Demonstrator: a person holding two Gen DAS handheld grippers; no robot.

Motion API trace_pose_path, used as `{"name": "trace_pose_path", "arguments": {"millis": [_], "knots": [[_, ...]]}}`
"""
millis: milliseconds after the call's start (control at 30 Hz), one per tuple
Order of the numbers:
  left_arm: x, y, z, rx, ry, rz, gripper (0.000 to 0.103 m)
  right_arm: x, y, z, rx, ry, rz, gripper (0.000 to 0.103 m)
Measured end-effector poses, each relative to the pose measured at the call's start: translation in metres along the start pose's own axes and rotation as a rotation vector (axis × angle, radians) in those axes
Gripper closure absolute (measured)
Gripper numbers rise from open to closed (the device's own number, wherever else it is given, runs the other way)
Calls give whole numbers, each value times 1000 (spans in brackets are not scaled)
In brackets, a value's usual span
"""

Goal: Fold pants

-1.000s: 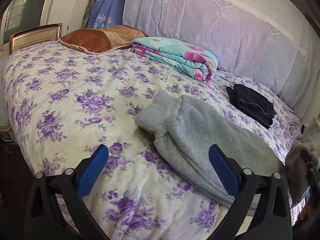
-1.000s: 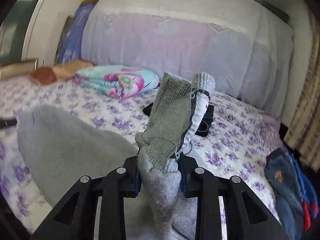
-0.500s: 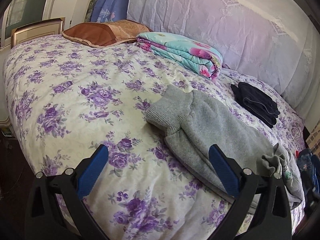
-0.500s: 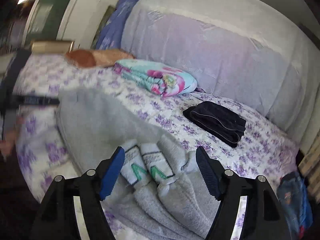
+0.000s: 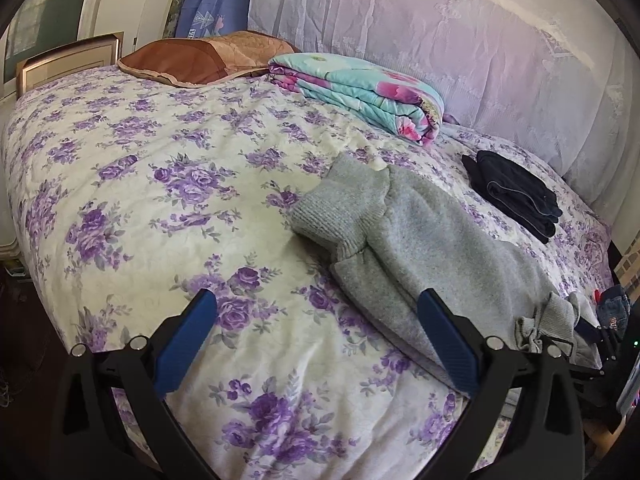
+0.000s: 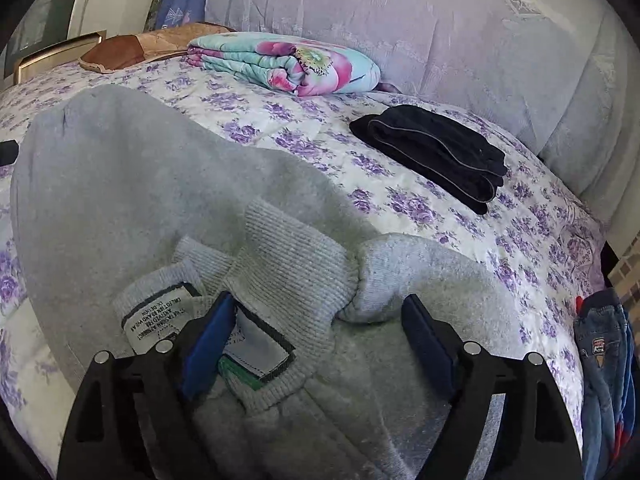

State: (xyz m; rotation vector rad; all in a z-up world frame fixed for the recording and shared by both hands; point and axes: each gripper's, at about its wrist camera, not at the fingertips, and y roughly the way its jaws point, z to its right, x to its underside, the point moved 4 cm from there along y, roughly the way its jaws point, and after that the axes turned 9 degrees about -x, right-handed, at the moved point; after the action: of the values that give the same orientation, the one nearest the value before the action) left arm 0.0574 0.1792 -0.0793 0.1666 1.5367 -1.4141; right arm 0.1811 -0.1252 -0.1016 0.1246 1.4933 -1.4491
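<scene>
Dropped cuff end onto near part of grey pants [image 6: 120, 184]; R gripper [image 6: 316, 328] released, L gripper [image 5: 316, 336] agape, idle. Fold half done.

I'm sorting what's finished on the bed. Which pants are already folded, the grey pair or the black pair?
The black pair, lying as a compact folded stack beside the headboard cover. The grey pair is spread long, its ribbed cuffs bunched at the open right hand-held gripper.

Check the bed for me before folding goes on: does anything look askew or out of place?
Yes. The grey pants lie crooked, with the ribbed cuffs bunched on the waistband and the label showing. Jeans hang off the bed's far corner.
</scene>
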Motion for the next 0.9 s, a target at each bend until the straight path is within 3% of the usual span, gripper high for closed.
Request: {"name": "trace_pose_path", "arguments": {"millis": [100,267,367,467,900], "knots": [[2,4,-2,5,-7,-13,5,-4,-8,-4,11,8,7,19],[-2,11,-2,15,-15,-32,5,-26,-51,-15,58,-15,155,16],[-4,17,-1,32,-17,-56,5,-7,-7,-13,40,-24,-9,13],[-7,27,1,60,-24,-96,5,1,0,5,-79,92,6,10],[-40,62,-2,429,-300,-240,5,3,0,-1,-94,95,28,8]]}}
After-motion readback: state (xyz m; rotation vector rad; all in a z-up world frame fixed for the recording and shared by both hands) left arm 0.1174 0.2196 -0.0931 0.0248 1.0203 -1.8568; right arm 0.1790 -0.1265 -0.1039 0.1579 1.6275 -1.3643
